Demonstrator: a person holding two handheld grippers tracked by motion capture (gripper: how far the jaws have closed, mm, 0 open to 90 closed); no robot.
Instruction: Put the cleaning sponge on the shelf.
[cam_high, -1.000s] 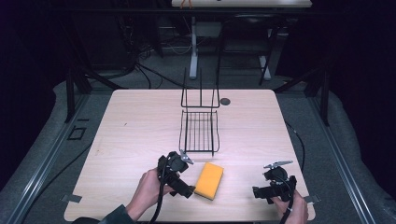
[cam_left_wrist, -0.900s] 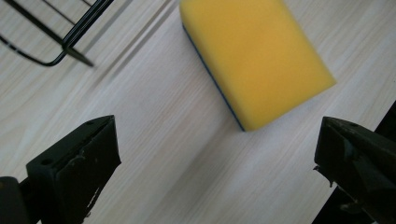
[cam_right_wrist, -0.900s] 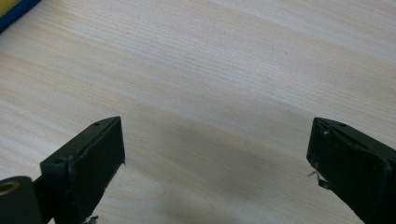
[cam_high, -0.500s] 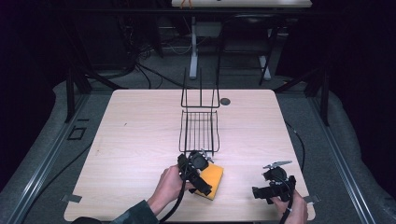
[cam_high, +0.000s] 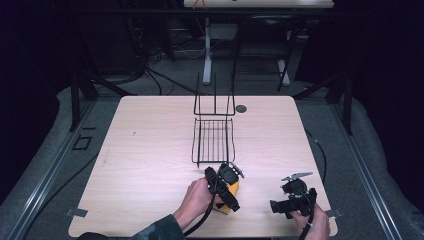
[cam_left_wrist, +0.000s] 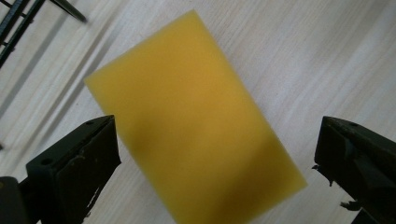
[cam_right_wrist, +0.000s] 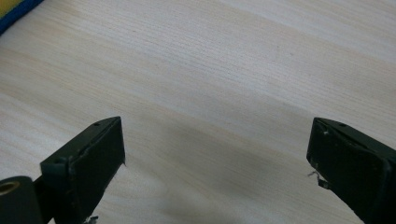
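So right now my left gripper (cam_high: 226, 181) is hovering right over the yellow sponge (cam_left_wrist: 194, 119), lower middle of the high view, just below the near edge of the black wire rack (cam_high: 213, 141). In the left gripper view the sponge lies flat on the bench (cam_high: 145, 150), running on a diagonal from upper left toward lower right, and my fingers (cam_left_wrist: 77, 161) are wide apart on either side of it, not touching it as far as I can see. So I'd say the job is barely started: I'm lined up for a grab, nothing's pinched yet, and if the plan is to get the sponge into the rack (my guess, since it's the closest thing), then the squeeze, the lift and the drop-off are all still to do. My right gripper (cam_high: 292, 199) is parked near the lower right of the high view, well apart from the sponge, fingers spread with only bare wood between them in the right gripper view; there's a sliver of yellow with a blue edge (cam_right_wrist: 16, 10) cut off at the upper left corner there, can't tell what it is for sure. Hard bits: from above the gripper covers most of the sponge, the sponge looks blurry up close, and I can't judge how high my fingers sit above the bench
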